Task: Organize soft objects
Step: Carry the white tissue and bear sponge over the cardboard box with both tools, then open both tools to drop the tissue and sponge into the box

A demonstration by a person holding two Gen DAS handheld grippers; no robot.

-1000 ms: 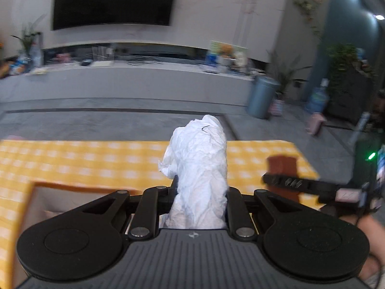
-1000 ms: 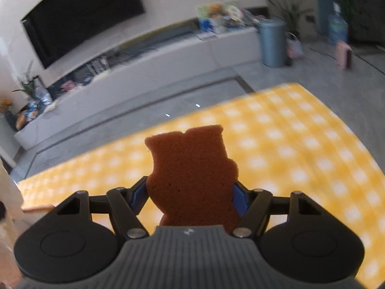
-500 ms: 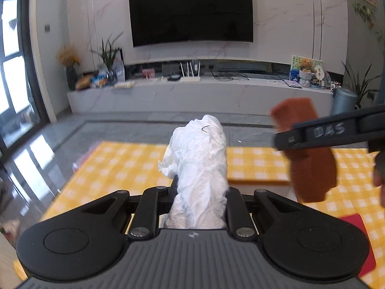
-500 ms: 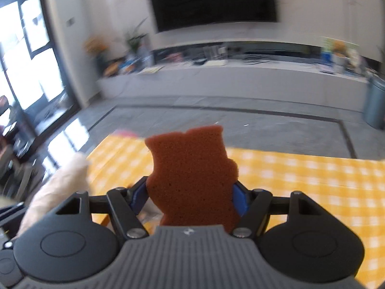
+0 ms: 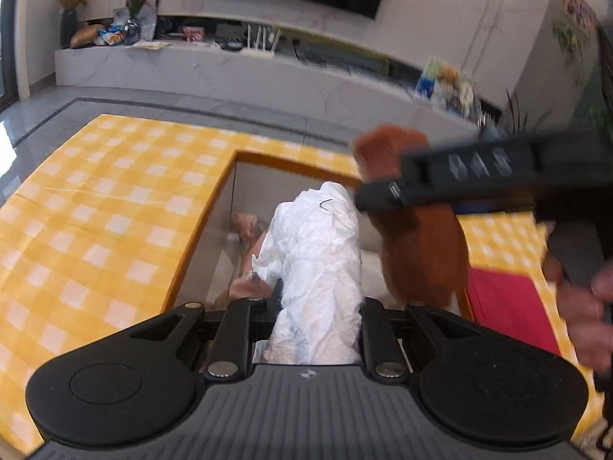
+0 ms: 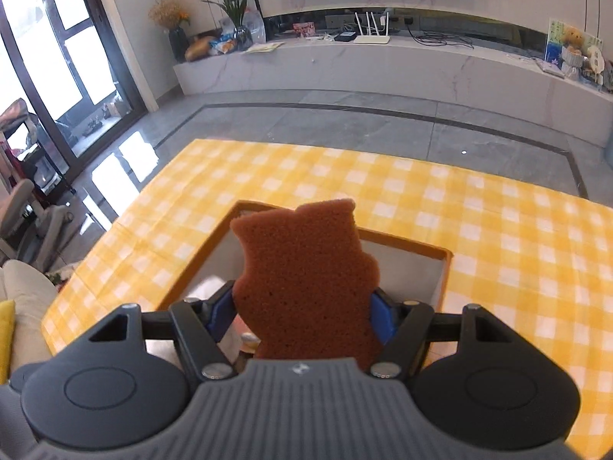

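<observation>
Hovering both tongs over the open box [image 5: 214, 207] on the yellow checked worktop [image 5: 95, 211], so it's basically drop time. Left tongs [image 5: 318, 306] have the crumpled white tissue wad [image 5: 318, 253] between them and the jaws are opening, though the pads look to be touching it still. It stands long-axis upright, straight above the box interior where some other soft stuff already lies. Right tongs [image 6: 302, 306] are pinching the brown bear-shaped sponge [image 6: 302, 280], upright too, just past the box's near edge. Left looks nearer to a clean drop. Room inside seems fine; the two tongs are close together, so I'd watch for a bump there.
</observation>
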